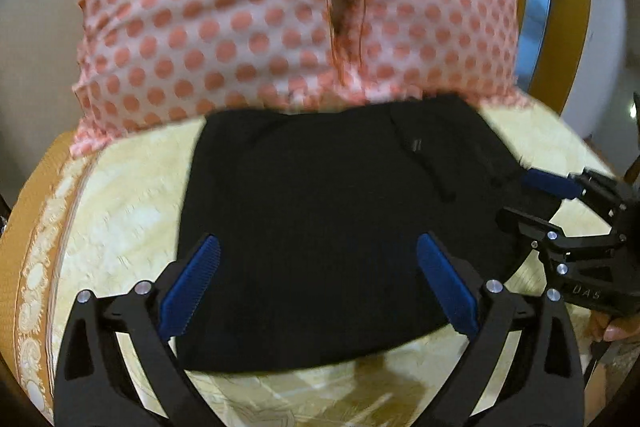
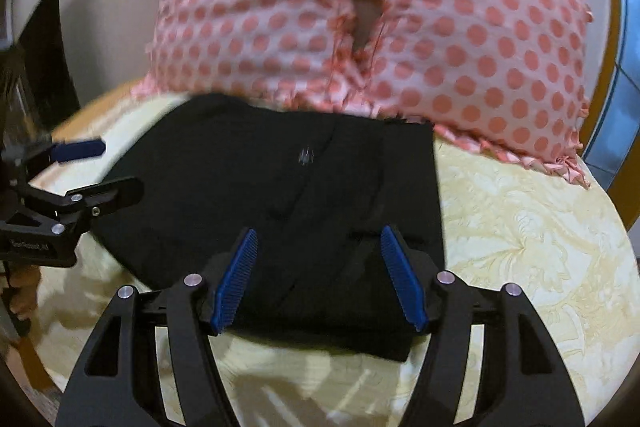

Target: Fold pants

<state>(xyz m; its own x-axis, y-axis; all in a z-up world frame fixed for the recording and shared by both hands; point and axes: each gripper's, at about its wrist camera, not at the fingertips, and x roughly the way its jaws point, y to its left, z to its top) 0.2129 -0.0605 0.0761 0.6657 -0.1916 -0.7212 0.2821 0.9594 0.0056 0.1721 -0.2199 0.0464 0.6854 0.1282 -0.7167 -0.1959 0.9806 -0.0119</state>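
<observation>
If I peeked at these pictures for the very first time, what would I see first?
Probably the big pink pillow with red dots, sitting at the far end of the yellow bed cover. Next, the black pants, folded into a neat block in the middle of the bed just in front of the pillow. Close up, the left hand-held gripper and right hand-held gripper both hang open over them.
</observation>
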